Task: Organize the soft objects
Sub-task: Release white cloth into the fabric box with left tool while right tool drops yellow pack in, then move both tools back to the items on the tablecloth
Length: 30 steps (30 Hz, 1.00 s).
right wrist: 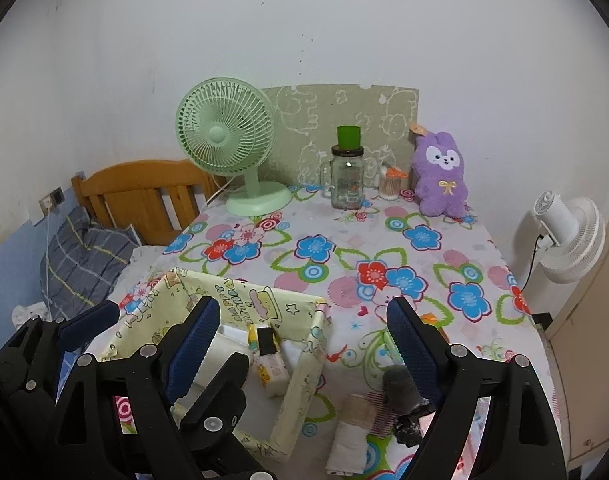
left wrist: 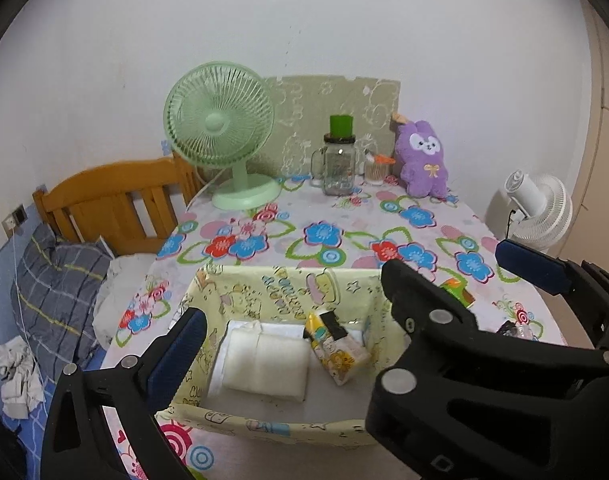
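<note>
Now my right gripper, jaws wide and empty, hangs nearest the rolled cloth lying lengthwise toward me, right of the box; my left gripper gapes over that box.

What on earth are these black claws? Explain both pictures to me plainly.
They are two hand-held grippers, each carried by a person, with a wide-angle camera looking along its two blue-padded fingers. One picture comes from the left hand-held gripper, the other from the right hand-held gripper; each also catches part of the other. Both stand open and hold nothing.

On the floral tablecloth sits a pale yellow fabric box containing a folded white cloth and a small yellow patterned packet. Beside the box, near the right gripper, lie a rolled cloth and a dark bundle. At the back stand a green fan, a glass jar and a purple plush toy.
</note>
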Available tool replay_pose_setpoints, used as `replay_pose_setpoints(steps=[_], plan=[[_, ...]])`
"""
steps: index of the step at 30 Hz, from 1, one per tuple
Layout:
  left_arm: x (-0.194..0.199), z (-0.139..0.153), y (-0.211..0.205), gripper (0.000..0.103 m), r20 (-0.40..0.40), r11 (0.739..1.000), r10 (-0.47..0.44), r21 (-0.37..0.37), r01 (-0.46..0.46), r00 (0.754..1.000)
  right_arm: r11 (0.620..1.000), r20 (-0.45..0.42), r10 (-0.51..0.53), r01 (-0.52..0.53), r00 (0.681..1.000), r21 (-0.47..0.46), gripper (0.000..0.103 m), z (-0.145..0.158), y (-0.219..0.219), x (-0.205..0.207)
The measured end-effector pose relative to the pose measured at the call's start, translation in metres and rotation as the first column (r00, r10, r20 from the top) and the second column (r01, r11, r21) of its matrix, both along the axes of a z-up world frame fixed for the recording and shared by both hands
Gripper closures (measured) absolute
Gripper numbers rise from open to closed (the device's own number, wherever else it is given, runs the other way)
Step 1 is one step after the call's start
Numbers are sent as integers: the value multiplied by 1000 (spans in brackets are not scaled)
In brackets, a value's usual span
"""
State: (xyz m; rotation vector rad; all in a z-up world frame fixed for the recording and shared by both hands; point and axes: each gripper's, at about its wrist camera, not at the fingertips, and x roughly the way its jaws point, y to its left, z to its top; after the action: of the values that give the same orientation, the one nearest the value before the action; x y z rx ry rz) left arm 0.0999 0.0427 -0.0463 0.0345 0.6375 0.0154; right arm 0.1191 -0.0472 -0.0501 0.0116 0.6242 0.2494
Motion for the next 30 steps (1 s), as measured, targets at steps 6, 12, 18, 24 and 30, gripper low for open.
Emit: replay_pose_setpoints(steps=[6,12,18,24,30], plan=[[-9,7,-13,0,34,1000,-3,-4,3,999,1000,27,-23,23,999,11,11,6,-16,-11],[-18,11,-27,0,33,999,-33,-11,33,999,999,51,-46,45,998,21,8,12,-32,-24],[-26,13,-41,0,36,998,-52,-16,53,998,997,69,-72,71,995,24,5,14,-48,-35],[-32,14,-54,0,46,998,-66,-19,67,997,995,81,-99,97,992,26,4,17,-61,-45],[-39,14,-68,0,53,995,-89,-28,91,995,994,89,-113,113,990,11,3,18,-73,-54]])
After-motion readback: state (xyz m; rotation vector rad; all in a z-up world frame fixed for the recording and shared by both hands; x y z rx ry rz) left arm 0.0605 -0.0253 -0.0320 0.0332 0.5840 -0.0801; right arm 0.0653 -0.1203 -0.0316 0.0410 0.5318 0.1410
